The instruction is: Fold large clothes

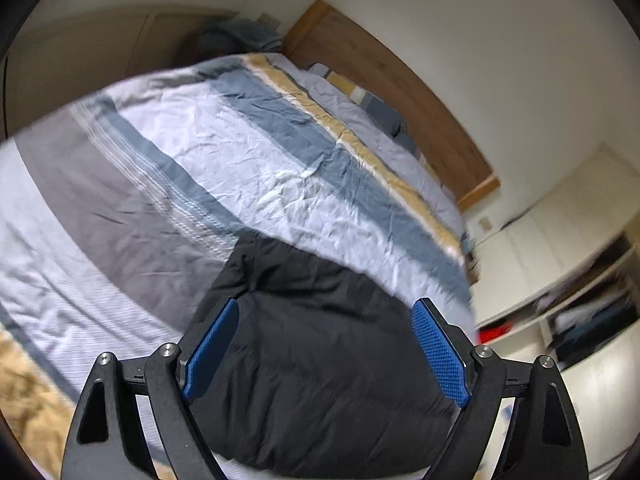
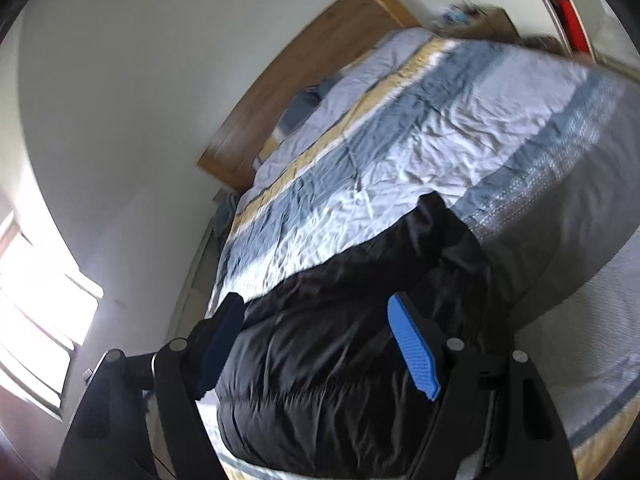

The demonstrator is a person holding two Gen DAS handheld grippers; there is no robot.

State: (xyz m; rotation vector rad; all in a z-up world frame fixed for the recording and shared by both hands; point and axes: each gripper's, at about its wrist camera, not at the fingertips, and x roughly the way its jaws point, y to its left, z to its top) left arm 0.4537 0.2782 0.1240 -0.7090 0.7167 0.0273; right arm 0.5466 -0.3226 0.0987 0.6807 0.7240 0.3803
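Both sets of tongs hang spread wide, left tongs [image 1: 324, 352] and right tongs [image 2: 316, 344], pinching nothing, just over the black puffy jacket [image 1: 320, 360]. It's lying bunched up near the foot edge of the bed [image 1: 100, 220], on the striped duvet. Further back there's a pillow [image 1: 376, 108] and the wooden headboard [image 1: 400, 80]. My worry: that slick padded fabric could slip out of a shallow pinch, or they'd grab the duvet along with it.
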